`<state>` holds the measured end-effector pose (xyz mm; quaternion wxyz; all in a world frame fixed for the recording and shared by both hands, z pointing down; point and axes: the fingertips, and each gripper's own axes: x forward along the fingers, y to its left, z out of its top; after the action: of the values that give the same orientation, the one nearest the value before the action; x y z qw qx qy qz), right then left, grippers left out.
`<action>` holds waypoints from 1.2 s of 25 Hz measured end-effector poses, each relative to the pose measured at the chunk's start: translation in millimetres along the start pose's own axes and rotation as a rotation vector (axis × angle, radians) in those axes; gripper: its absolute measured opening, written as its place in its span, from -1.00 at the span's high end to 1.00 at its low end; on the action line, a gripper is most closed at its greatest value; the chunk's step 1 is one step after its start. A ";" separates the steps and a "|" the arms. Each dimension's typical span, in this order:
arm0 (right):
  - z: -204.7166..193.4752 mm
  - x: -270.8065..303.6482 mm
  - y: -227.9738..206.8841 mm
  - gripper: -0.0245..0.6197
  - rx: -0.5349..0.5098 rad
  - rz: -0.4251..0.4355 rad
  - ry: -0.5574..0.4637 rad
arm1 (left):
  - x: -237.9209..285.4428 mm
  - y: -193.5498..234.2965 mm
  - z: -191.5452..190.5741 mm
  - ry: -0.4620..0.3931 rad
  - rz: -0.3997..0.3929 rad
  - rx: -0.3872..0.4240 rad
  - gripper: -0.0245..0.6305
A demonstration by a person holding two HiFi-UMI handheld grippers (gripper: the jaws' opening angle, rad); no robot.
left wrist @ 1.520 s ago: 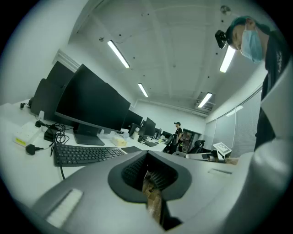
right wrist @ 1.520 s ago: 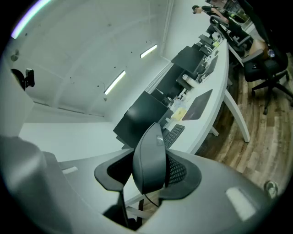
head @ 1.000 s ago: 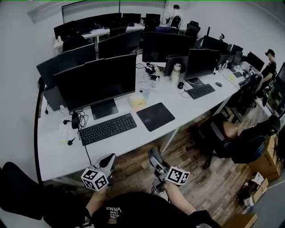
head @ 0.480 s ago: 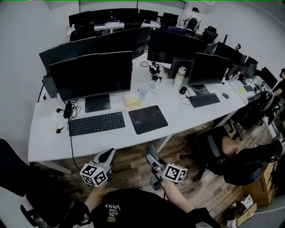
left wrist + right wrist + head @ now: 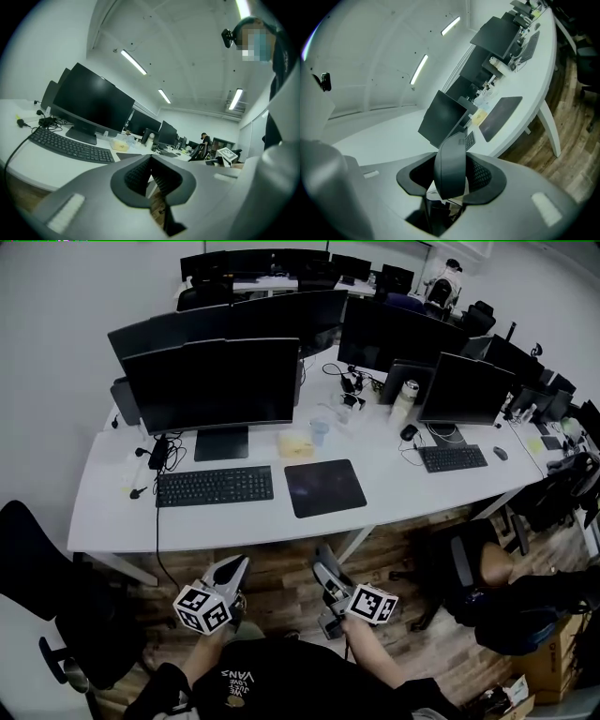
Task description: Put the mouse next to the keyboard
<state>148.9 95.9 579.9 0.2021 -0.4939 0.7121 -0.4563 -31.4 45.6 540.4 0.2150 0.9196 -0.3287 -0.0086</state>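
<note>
**A:** Wood floor (image 5: 281, 563), nearest item: both grippers sit low over it, short of the counter (image 5: 234, 526). Left gripper (image 5: 231, 568)?

**B:** Jaws together, nothing between. Right gripper (image 5: 325, 570): clamped on the mouse (image 5: 450, 161).

**A:** Farther out?

**B:** Keyboard (image 5: 215, 486), 11 o'clock. Mouse pad (image 5: 324, 487), 12 o'clock, just beside it.

**A:** Hazard?

**B:** Likely slippage. Curved smooth shell, narrow pinch, so the mouse could drop to the floor before reaching the counter.

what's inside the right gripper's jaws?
The right gripper is shut on a dark, rounded mouse, which stands upright between the jaws. The mouse's lower end is sunk between the jaw pads and covered, so that end cannot be seen.
</note>
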 end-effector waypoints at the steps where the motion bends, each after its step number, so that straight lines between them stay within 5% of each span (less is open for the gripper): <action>1: 0.5 3.0 -1.8 0.36 0.002 -0.003 0.006 | 0.8 3.2 1.8 -0.005 0.008 -0.002 0.92; 30: 63.7 171.8 -11.1 0.36 -0.024 -0.103 -0.073 | 61.8 164.1 76.6 0.013 -0.028 -0.009 0.92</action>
<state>127.7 -86.4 585.3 0.1983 -0.5487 0.6832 -0.4392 -93.6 -135.3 544.4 0.2209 0.9233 -0.3142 -0.0070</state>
